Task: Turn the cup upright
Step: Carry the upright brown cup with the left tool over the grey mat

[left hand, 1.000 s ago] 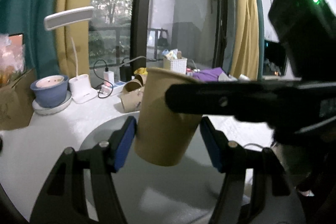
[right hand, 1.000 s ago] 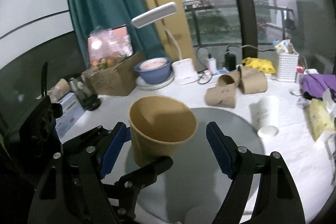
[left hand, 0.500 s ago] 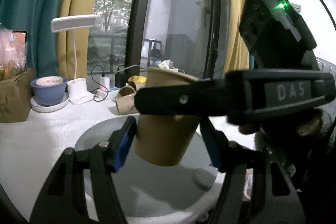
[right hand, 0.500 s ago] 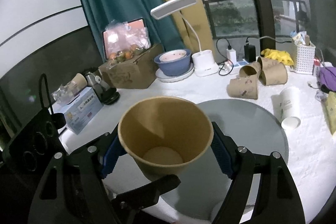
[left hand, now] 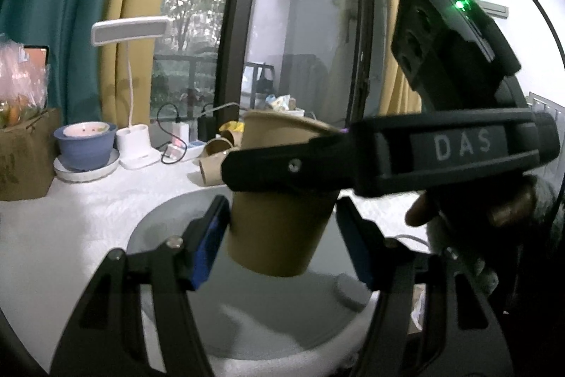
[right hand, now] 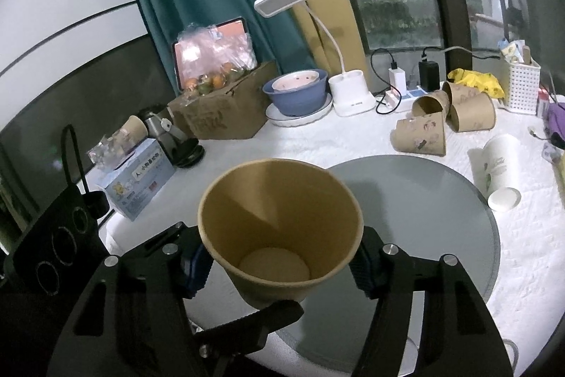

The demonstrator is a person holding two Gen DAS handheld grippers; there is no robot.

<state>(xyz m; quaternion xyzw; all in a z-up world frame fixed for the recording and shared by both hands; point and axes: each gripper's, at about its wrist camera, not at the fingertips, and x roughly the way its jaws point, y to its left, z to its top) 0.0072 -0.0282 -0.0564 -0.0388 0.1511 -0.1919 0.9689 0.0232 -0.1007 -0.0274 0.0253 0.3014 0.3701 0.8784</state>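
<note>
Right gripper (right hand: 280, 265), closed on the brown paper cup (right hand: 279, 228), holds it mouth-up above the grey round mat (right hand: 423, 200). Left gripper (left hand: 279, 235) flanks the cup: its left pad touches the wall, its right pad stands apart, so it appears open. The right gripper's finger (left hand: 282, 170) hides the cup's midsection. Interior plain; pale base visible.

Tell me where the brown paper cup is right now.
The brown paper cup sits mouth-up between the right gripper jaws, above the grey round mat, with the left gripper around it.
</note>
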